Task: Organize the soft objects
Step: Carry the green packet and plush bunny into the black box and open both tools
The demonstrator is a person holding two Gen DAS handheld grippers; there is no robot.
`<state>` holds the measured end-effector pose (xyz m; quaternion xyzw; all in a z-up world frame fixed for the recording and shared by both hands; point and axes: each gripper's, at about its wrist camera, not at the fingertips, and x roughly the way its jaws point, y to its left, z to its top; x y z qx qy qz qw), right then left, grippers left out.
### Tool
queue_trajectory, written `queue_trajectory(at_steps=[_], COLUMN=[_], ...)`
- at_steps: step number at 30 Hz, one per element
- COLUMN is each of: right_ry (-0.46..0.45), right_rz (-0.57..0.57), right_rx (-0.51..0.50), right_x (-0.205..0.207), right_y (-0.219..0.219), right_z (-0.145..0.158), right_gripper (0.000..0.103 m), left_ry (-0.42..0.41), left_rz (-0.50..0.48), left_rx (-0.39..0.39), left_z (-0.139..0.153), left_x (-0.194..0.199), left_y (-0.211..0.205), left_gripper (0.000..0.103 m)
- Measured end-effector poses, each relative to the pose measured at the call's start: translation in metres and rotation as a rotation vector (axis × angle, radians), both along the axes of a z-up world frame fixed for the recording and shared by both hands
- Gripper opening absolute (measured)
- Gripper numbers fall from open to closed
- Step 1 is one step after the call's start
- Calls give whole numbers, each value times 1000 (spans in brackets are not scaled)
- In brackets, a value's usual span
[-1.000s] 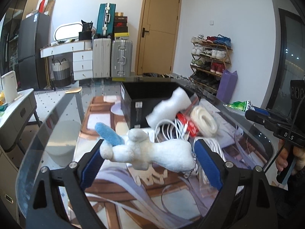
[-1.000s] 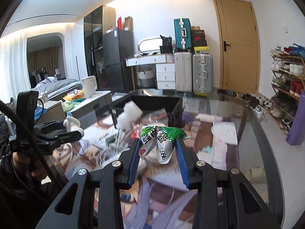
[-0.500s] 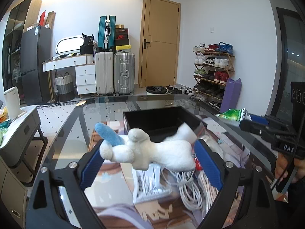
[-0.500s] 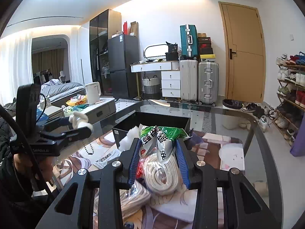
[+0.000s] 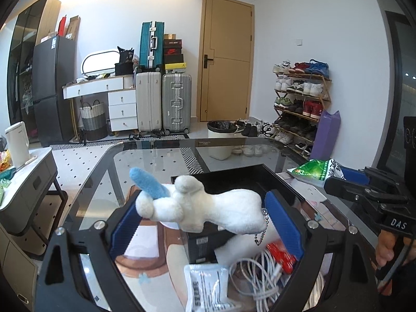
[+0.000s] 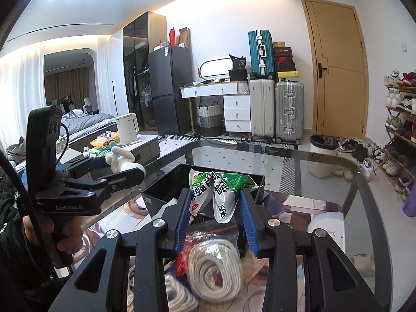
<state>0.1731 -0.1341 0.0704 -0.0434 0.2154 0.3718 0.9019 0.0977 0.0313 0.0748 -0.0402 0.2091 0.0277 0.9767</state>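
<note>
Found left tool (image 5: 200, 214) clamped on plush toy (image 5: 205, 212), right tool (image 6: 213, 219) clamped on green packet (image 6: 217, 189), both above black box (image 5: 234, 179); advised releasing low, inside its walls.

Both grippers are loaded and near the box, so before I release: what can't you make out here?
- Black box interior: left wrist view, covered by the plush toy; right wrist view, by the green snack bag.
- Snack bag's printed text: crumpled, partly turned away.
- White cable coil: blurred, cut by the right gripper frame.
- Left gripper grip on the plush: contact with its right pad unclear.
</note>
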Motion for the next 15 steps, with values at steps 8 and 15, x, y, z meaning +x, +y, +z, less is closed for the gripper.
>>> queue_trajectory(at_steps=[8, 15], right_ry=[21, 47], right_rz=[19, 22], right_rx=[-41, -56], right_x=[23, 44], right_y=[20, 32], right_z=[-1, -10], right_gripper=[38, 38], left_ry=[41, 64], left_rz=[25, 19], left_rx=[-44, -36], left_z=[-8, -12], left_x=[31, 48], left_y=[16, 12], left_gripper=[92, 92])
